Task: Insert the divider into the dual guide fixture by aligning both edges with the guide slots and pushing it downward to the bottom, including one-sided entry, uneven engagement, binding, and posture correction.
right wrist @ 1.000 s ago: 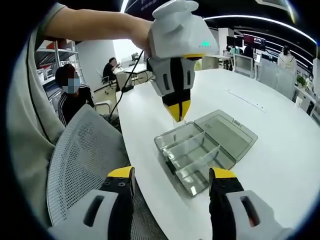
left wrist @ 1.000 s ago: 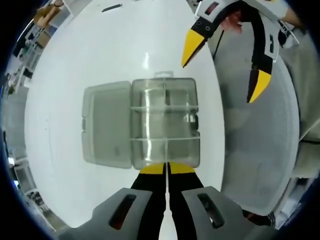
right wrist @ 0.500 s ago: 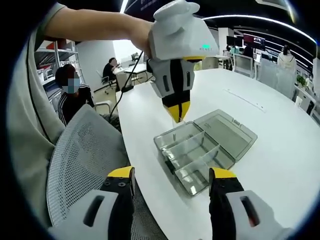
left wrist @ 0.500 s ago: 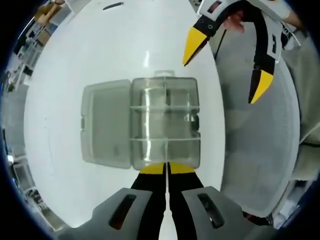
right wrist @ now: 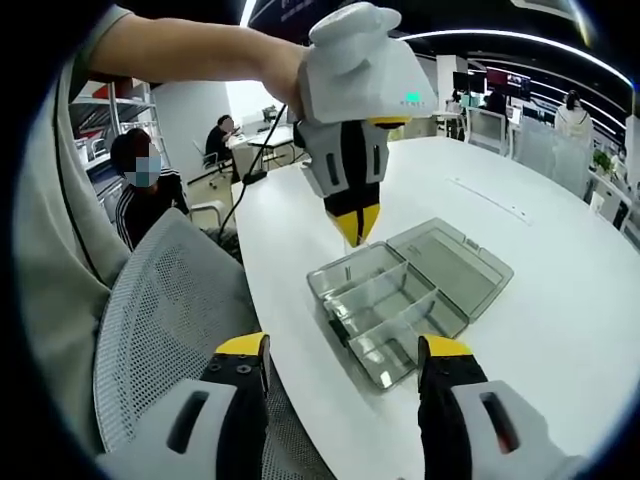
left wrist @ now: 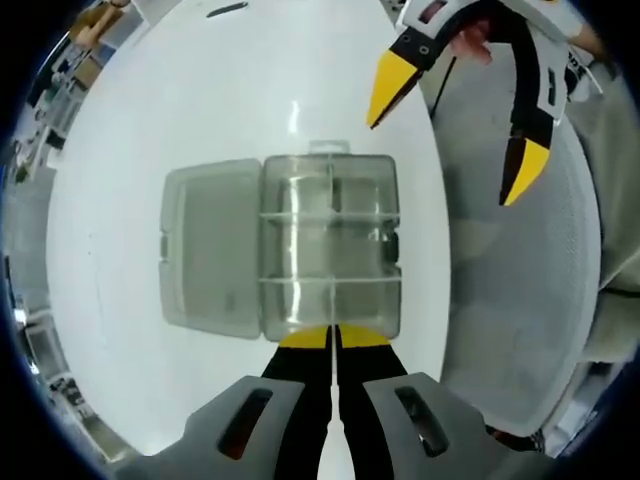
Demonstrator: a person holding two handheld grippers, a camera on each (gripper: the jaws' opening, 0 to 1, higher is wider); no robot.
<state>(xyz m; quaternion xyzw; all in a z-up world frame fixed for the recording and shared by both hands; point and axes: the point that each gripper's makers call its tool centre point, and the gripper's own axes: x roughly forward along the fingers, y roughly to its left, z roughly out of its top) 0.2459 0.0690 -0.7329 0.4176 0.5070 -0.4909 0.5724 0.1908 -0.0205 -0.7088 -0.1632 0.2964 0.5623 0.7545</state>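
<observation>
I see a clear, glossy plastic compartment box (left wrist: 330, 247) with its hinged lid (left wrist: 208, 250) equally transparent, lying on a smooth white surface (left wrist: 200, 90) that has a faint sheen. The chair back (right wrist: 170, 320) beside it looks like matt grey perforated mesh.

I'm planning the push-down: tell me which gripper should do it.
Left. The left gripper hangs straight above the clear box with its jaws shut, apparently on something thin. The right gripper is open and off to the side, over the mesh chair.
</observation>
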